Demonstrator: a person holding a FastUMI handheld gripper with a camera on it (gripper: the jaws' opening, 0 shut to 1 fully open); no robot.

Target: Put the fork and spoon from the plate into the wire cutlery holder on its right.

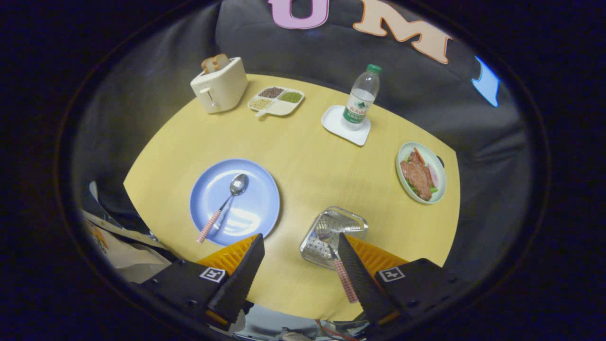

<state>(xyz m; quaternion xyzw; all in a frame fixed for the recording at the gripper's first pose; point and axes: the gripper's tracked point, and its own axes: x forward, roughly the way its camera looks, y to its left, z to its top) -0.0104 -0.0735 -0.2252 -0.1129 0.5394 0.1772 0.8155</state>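
Yellow wood is spreading out under the camera, a rounded table (pixel 307 161) backed by dark cloth draped all around the booth. Starting far left at the back, a cream toaster (pixel 220 85) is sitting with slices of toast poking out of its slots, and just beside it a divided tray (pixel 277 100) is showing off brown, pale and green grains in its compartments.

Coming nearer, the blue plate (pixel 235 201) is lying just ahead of the left finger, and the spoon (pixel 222 206) is resting on it, bowl pointing away, its checked handle hanging over the near rim. Moving along, the gripper (pixel 300 246) is hovering above the table's near edge with its fingers spread wide, nothing between them but bare tabletop.

Right there, touching the inner side of the right finger in this view, the wire cutlery holder (pixel 331 234) is lying tilted with its open mouth facing away, and the fork (pixel 338 265) is already sitting in it, head inside the mesh, checked handle sticking out toward the camera alongside that finger.

Further back, a water bottle (pixel 362 97) with a green cap is standing upright on a white square coaster (pixel 343 125). Far right, a pale green dish (pixel 421 173) is carrying slices of meat with some vegetables near the table's edge.
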